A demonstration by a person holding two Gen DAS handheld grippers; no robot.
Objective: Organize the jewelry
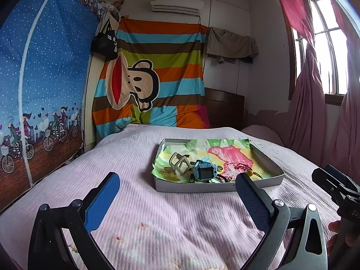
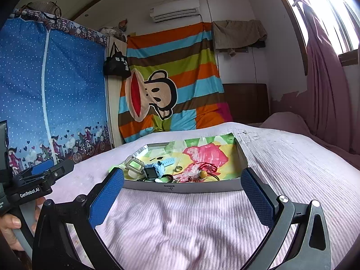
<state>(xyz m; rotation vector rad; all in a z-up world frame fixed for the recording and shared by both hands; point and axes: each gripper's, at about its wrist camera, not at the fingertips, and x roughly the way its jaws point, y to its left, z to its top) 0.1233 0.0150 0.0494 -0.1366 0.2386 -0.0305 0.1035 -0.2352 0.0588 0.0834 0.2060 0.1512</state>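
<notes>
Both grippers, left gripper (image 1: 177, 193) and right gripper (image 2: 182, 193), spread wide and empty. Approach the shallow grey cardboard tray (image 2: 202, 186) low over its near edge; take the light-blue square-faced plastic watch (image 2: 155, 169) by its body.

— How are my grippers sitting?

— I've got the left gripper (image 1: 177, 193) with its blue pads spread wide, nothing between them. My right gripper (image 2: 182, 193) is just as wide apart and empty, level with it.

— And the hands?

— My left hand (image 2: 13, 227) wraps its handle at the near left.
</notes>
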